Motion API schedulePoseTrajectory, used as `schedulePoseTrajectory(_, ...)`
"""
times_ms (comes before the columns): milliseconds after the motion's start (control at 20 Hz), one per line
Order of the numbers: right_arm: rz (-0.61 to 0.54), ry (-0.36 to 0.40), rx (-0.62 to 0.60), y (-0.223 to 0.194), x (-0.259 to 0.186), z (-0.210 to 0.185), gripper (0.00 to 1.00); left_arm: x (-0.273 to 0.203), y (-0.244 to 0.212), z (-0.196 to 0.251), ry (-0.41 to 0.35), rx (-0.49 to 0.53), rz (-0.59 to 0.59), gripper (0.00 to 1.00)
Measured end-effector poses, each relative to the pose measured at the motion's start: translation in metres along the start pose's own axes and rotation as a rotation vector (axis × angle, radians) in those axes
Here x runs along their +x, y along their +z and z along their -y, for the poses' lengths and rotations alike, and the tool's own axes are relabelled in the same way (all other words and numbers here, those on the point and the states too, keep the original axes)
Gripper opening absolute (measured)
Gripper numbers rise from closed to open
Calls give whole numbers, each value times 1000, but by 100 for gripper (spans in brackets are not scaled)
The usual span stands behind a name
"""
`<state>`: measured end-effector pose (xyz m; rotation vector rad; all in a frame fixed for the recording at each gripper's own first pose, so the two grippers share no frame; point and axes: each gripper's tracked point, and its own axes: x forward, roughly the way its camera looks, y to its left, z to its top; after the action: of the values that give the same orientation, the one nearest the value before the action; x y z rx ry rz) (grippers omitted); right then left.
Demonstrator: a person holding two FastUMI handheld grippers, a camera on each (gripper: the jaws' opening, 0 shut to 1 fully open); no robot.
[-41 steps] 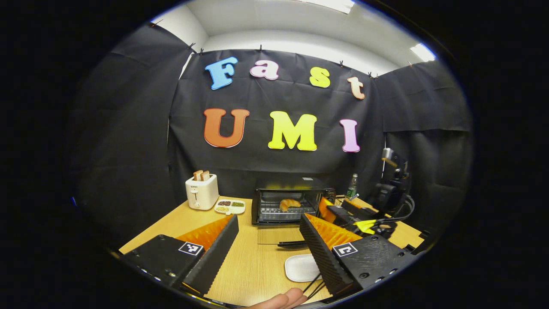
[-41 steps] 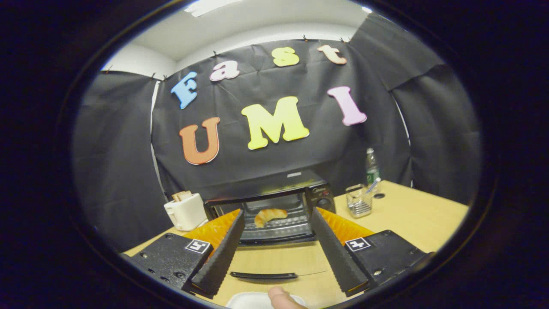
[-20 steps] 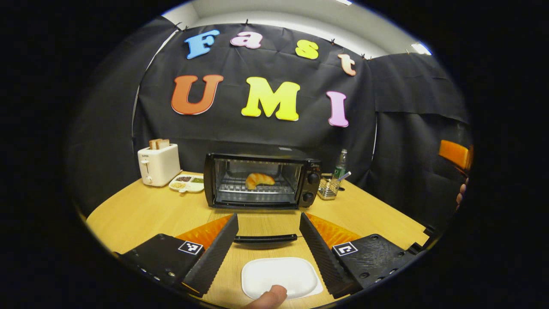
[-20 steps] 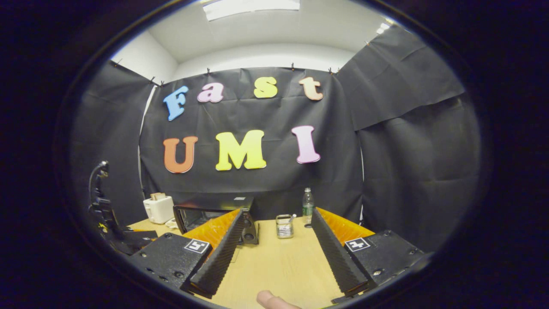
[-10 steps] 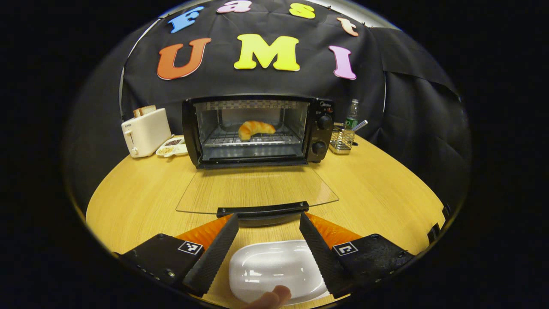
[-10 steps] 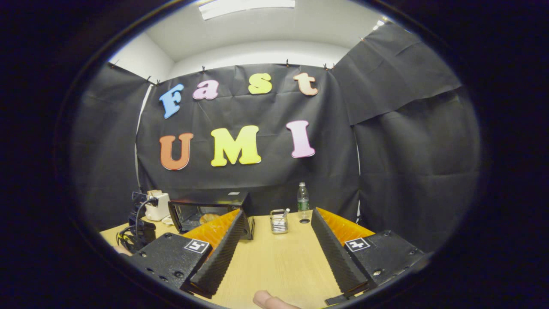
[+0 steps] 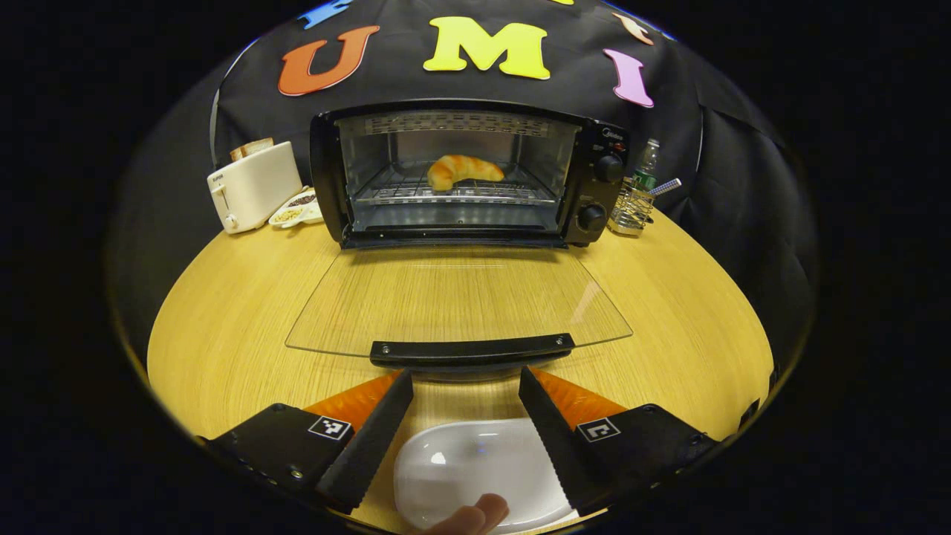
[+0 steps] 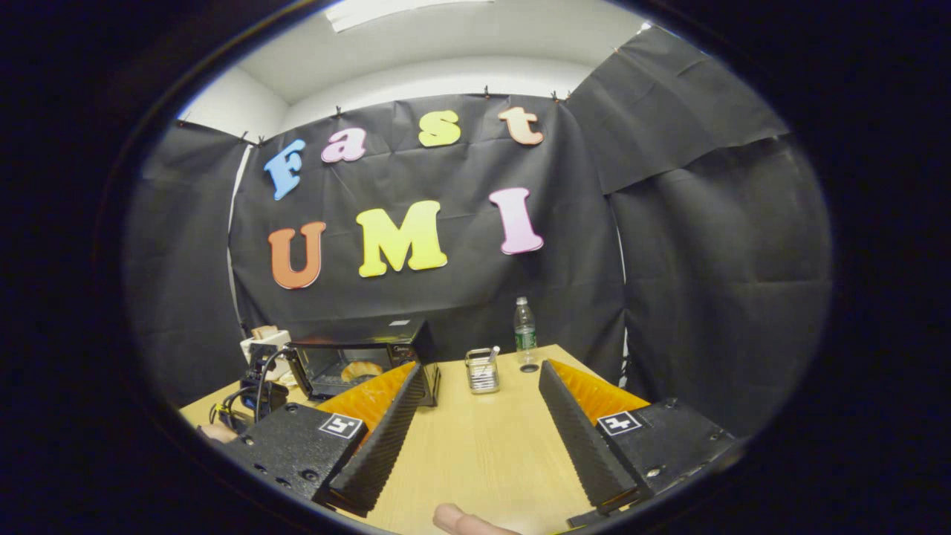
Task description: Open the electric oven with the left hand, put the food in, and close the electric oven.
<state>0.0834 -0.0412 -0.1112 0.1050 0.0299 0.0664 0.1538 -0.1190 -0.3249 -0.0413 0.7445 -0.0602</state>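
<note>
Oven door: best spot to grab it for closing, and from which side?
Grip the black handle bar on the door's free front edge. The door lies flat and open. The left gripper is open just in front; probably come in from there, fingers either side of the bar's middle, then lift.

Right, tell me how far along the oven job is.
Done: the oven is open, its glass door lying flat, and the croissant sits on the rack inside. In hand: the left gripper is open just short of the door handle. The right gripper is open, off to the side. Left: lift the door shut.
</note>
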Motion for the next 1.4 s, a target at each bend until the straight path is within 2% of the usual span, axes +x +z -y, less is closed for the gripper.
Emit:
schedulePoseTrajectory(250,-9,-8,13,-2,12,8,96,3,5,0,10,0,-73,94)
schedulePoseTrajectory(400,-11,-11,27,-3,15,14,95,3,6,0,39,17,-70,93)
schedulePoseTrajectory(600,-17,-9,38,-5,19,16,95,-4,14,1,40,12,-39,93)
schedulePoseTrajectory(1000,-34,-16,49,-11,28,19,96,-27,63,2,58,50,76,93)
schedulePoseTrajectory(1100,-42,-17,51,-13,29,19,100,-33,88,1,60,75,160,94)
schedulePoseTrajectory(1150,-41,-16,53,-14,30,19,95,-33,102,2,52,92,206,94)
schedulePoseTrajectory(1200,-42,-16,52,-14,31,19,100,-34,109,2,49,98,224,94)
schedulePoseTrajectory(1250,-44,-19,49,-15,31,20,95,-35,114,0,49,98,231,95)
schedulePoseTrajectory(1350,-50,-27,47,-15,30,22,100,-36,124,-10,77,87,259,97)
schedulePoseTrajectory(1400,-50,-30,43,-13,29,21,99,-39,126,-11,81,81,269,97)
